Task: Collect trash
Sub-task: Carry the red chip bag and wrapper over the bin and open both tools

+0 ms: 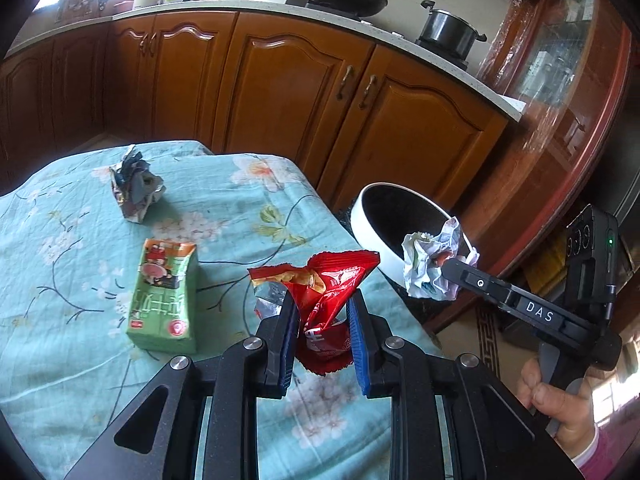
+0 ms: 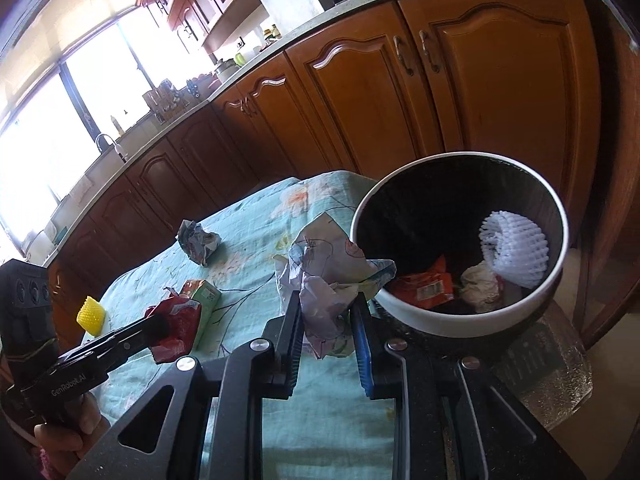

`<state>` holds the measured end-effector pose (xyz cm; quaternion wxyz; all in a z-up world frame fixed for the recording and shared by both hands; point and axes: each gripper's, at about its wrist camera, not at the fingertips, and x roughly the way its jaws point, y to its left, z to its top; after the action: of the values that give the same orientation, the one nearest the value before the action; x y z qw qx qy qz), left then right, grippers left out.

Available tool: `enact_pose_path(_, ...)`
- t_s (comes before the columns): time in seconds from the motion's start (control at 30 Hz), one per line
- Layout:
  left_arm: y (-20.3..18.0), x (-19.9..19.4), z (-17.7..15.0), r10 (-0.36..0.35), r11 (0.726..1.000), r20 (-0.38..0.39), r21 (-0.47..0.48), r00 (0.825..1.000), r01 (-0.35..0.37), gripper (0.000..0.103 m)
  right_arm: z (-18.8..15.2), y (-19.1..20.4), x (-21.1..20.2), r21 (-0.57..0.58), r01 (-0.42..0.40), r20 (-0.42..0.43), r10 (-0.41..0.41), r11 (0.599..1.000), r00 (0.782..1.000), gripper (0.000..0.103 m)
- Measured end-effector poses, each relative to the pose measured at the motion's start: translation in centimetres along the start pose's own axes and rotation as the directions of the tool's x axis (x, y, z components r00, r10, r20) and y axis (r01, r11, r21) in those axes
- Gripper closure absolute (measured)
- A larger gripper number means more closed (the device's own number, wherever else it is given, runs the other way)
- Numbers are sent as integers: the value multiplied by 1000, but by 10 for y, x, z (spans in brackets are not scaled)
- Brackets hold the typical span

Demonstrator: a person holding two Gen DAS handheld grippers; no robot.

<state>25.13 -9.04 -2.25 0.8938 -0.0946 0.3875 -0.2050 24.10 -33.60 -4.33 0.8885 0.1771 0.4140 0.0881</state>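
My left gripper (image 1: pixel 323 334) is clamped on a red snack wrapper (image 1: pixel 328 300) above the floral tablecloth (image 1: pixel 60 272). My right gripper (image 2: pixel 327 334) pinches a crumpled paper ball (image 2: pixel 324 280) just beside the rim of the white trash bin (image 2: pixel 420 322), not yet over its opening. Inside the bin I see a white foam fruit net (image 2: pixel 514 252), an orange wrapper (image 2: pixel 424 288) and what may be a pale paper wad (image 2: pixel 480 292); the dark interior hides more. A green juice carton (image 1: pixel 164 296) and another crumpled wrapper (image 1: pixel 136 184) lie on the cloth.
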Motion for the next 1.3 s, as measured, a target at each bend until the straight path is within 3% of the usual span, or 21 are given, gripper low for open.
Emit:
enact_pose_path(0.57, -49, 66, 31, -51, 996, -56, 71, 997, 54, 80, 15, -64, -31, 71, 67, 55, -71, 995, 996, 80)
enact_pose_path(1.3, -88, 156, 76, -26, 988, -112, 146, 993, 43, 79, 46, -94, -19, 59, 124, 42, -127, 991, 991, 80)
